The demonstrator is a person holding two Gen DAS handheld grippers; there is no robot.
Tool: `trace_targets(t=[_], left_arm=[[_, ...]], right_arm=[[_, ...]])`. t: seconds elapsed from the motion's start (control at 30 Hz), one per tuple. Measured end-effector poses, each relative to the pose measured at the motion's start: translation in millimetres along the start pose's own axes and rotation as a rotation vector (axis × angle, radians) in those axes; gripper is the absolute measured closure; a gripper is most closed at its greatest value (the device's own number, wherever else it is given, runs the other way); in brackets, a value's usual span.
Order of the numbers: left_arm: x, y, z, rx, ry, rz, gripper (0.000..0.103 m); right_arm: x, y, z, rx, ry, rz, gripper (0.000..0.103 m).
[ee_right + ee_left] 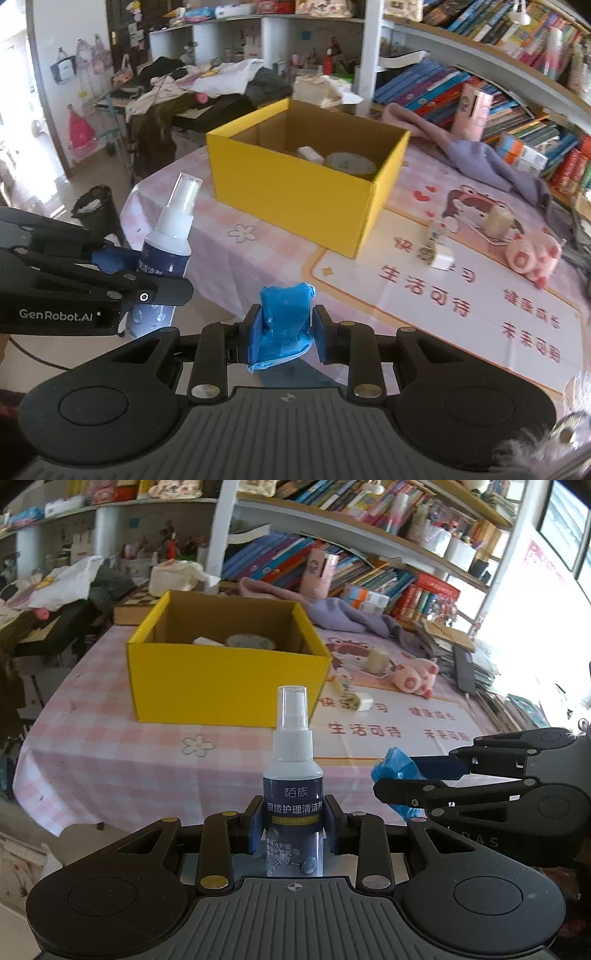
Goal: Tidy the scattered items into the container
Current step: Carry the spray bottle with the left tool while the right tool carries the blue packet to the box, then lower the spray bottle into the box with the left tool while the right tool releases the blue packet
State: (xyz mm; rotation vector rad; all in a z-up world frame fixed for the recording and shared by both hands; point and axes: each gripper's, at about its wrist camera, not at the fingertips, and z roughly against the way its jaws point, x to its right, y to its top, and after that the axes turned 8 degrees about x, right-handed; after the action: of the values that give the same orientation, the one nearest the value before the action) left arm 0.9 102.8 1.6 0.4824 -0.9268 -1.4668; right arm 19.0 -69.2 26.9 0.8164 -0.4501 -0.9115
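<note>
the left tool [293,829] is clenched on a small upright spray bottle with a white pump, clear cap and dark blue label [293,775], its blue pads pressing the label from both sides. just beside it, the right tool [284,332] is clamped around a crumpled blue plastic roll [284,317] that stands between its pads. both tools hang above the near edge of a table covered with a pink-checked cloth [110,768]. ahead of them, a little way up the table, sits an open yellow cardboard box [225,672] with a round tin and a small pale packet lying on its floor. beyond the right tool, to the right of the box, a white plug adapter [441,258], a pale cylindrical roll [496,219] and a pink plush pig [532,254] lie scattered on the cloth. packed bookshelves [369,535] rise behind the table.
</note>
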Motion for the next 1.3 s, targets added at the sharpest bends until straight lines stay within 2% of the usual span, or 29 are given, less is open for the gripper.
trace_targets(t=[0.27,0.47,0.83,1.03,1.3], left_arm=[[-23,16,-3,0.029,0.053,0.008,0.072],[-35,52,-20,0.086,0.065,-0.017,0.072],[-52,131,-77,0.157,0.058,-0.080,0.072],[-69,155,-126,0.104,0.072,-0.096,0.072],[-84,153,-187,-0.049,0.100,-0.135,0.072]], right_arm=[[-5,21,-25,0.032,0.048,0.014,0.076],[8,59,-46,0.095,0.048,0.014,0.076],[50,135,-98,0.183,0.007,0.028,0.076],[68,149,-150,0.127,-0.012,0.034,0.076],[77,142,-215,-0.008,0.002,0.085,0.076]])
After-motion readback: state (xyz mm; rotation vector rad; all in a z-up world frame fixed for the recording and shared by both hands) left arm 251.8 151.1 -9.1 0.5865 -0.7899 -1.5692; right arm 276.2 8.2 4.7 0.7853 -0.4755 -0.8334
